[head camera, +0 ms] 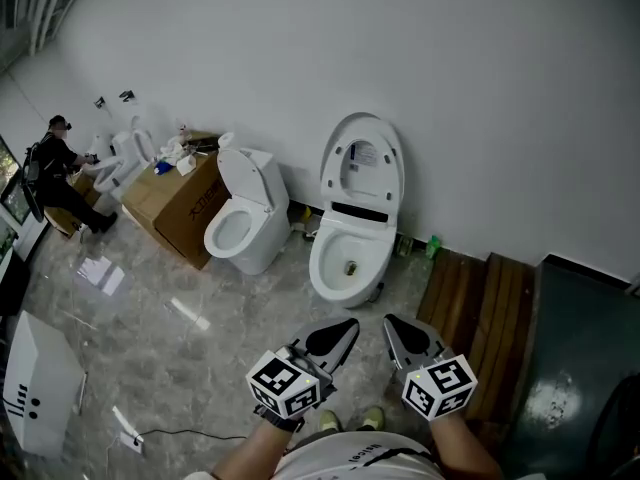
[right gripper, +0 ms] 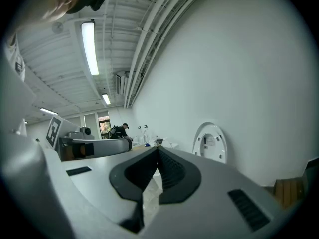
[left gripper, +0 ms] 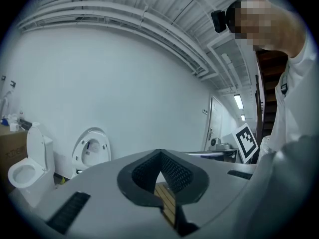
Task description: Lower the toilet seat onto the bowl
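Both claws sit low and side by side, tips aimed forward over the grey floor (head camera: pixel 200 368). The left claw (head camera: pixel 338 336) has its jaws pressed right together with nothing between them. The right claw (head camera: pixel 398 330) matches it: tips meeting, no gap, empty.

Straight ahead of the pair, well apart from both, stands the toilet (head camera: pixel 350 253). Its seat (head camera: pixel 362 163) is up, upright and leaning back toward the white wall (head camera: pixel 450 88), and the bowl (head camera: pixel 345 266) lies open below it. Neither claw touches it. Seen from the left gripper view, the seat is ahead and to the left of the closed tips; from the right gripper view it is ahead and to the right, so the toilet lies between the two lines of aim.

Ahead and off to the left of the left claw is a second toilet (head camera: pixel 245 223), lid raised as well. Just beyond it, further left, is a cardboard box (head camera: pixel 180 206) with clutter on top. Far out past that, a person (head camera: pixel 55 173) in dark clothes bends over another white fixture.

Close on the right of the right claw run brown wooden slats (head camera: pixel 480 313)
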Demonstrator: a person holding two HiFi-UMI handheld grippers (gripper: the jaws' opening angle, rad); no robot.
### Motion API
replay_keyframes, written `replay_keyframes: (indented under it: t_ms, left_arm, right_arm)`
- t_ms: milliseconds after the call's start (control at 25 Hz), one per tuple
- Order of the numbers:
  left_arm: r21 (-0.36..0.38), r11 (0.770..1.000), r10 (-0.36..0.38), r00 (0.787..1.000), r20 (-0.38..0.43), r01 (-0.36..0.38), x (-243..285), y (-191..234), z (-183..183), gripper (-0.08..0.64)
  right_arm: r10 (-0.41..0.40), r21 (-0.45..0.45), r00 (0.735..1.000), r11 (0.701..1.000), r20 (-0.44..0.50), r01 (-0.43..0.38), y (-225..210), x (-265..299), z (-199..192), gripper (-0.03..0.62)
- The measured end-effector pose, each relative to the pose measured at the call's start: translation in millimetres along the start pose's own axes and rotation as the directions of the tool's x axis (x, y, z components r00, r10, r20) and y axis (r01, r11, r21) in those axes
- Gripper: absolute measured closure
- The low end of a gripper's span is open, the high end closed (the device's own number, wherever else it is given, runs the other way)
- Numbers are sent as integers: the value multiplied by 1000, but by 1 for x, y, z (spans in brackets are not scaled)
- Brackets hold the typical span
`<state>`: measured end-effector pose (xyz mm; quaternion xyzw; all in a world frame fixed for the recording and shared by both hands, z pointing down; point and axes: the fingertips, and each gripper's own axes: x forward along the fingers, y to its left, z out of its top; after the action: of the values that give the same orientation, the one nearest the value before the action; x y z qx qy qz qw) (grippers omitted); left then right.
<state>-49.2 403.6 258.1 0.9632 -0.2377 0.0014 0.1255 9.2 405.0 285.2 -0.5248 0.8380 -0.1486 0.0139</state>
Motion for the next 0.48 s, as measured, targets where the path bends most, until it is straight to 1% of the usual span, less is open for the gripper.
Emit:
replay_keyframes:
  t_ms: [80, 200, 360, 480]
  left_arm:
    - [-7, 1000, -8, 1000, 7, 8, -1, 0, 1, 551]
    - [2, 1000, 3, 1000, 18, -3, 1, 4, 3, 551]
    - [26, 999, 44, 999, 30, -45, 9, 17, 12, 551]
    - [35, 996, 75, 997, 35, -76, 15, 21, 11, 549]
  right_arm:
    - [7, 30, 1000, 1000, 16, -8, -3, -3, 3, 575]
    - [15, 55, 999, 998, 29, -17, -12, -10, 4, 575]
    - [12, 71, 999, 997, 53, -16, -30, -15, 8, 575]
    - [2, 83, 998, 997, 56, -7, -43, -18, 4, 575]
